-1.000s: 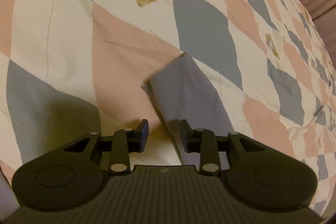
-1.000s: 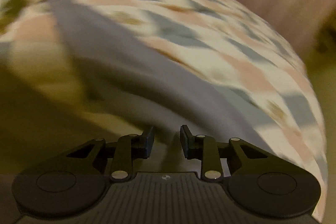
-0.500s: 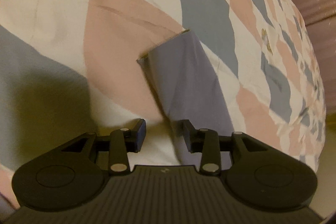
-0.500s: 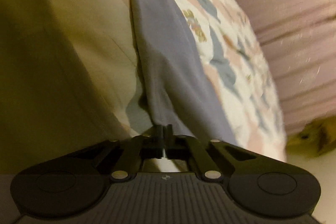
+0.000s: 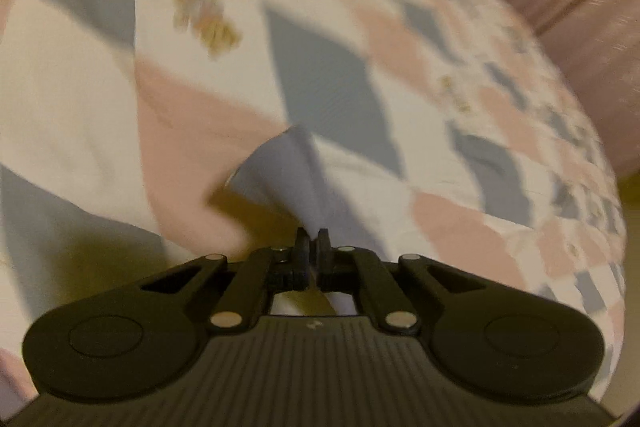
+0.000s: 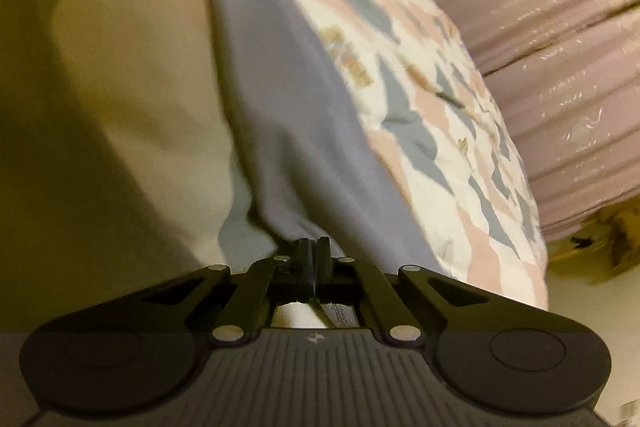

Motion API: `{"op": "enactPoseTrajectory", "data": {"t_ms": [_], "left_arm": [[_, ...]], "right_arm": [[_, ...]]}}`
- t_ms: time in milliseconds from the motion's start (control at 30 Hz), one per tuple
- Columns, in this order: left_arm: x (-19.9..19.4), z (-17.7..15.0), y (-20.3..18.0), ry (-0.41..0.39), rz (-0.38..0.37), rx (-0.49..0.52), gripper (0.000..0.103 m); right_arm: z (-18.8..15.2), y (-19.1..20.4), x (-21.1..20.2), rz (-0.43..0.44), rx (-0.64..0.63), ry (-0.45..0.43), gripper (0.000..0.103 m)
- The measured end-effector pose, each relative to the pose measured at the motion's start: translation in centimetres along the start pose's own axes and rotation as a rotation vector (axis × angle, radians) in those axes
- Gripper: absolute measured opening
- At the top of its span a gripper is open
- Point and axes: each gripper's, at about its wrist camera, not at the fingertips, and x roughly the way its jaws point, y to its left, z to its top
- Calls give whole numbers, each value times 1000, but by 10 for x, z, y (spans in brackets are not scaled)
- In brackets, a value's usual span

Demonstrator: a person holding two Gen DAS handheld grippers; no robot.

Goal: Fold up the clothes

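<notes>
1. Left gripper [image 5: 312,239]: jaws pinched together on the end of the grey-lavender garment [image 5: 280,167], fabric bunched up right at the tips.
2. Left wrist view: the garment's short end is pulled up off the quilt [image 5: 200,99], tapering into the jaws; its free corner sticks out to the left over a dark shadow.
3. Quilt: white, pink and grey-blue diamond patches with a small bear print [image 5: 206,21] beyond the garment. View is motion-blurred.
4. Right gripper [image 6: 314,247]: jaws also clamped together on the same garment [image 6: 280,87], cloth gathered at the tips.
5. Right wrist view: the garment runs as a long strip away from the jaws across the quilt [image 6: 420,131], up to the top of the picture.
6. Left of the strip the quilt is pale and heavily shadowed; right of it the patchwork shows.
7. Beyond the quilt's far right edge: a mauve pleated fabric surface [image 6: 540,7]; can't tell what it is.
</notes>
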Motion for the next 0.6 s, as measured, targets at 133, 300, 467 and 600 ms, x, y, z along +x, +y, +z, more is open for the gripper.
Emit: {"op": "enactPoseTrajectory", "data": {"t_ms": [133, 300, 467, 600], "left_arm": [[-26, -22, 24, -12, 114, 70, 4], [18, -40, 80, 135, 261, -17, 8], [-16, -22, 62, 31, 187, 35, 15], [-21, -1, 34, -25, 170, 169, 37]], "right_arm": [[-4, -20, -28, 131, 91, -47, 0], [-3, -5, -22, 267, 73, 27, 9], [6, -1, -29, 256, 95, -8, 34], [8, -15, -29, 275, 186, -6, 34]]}}
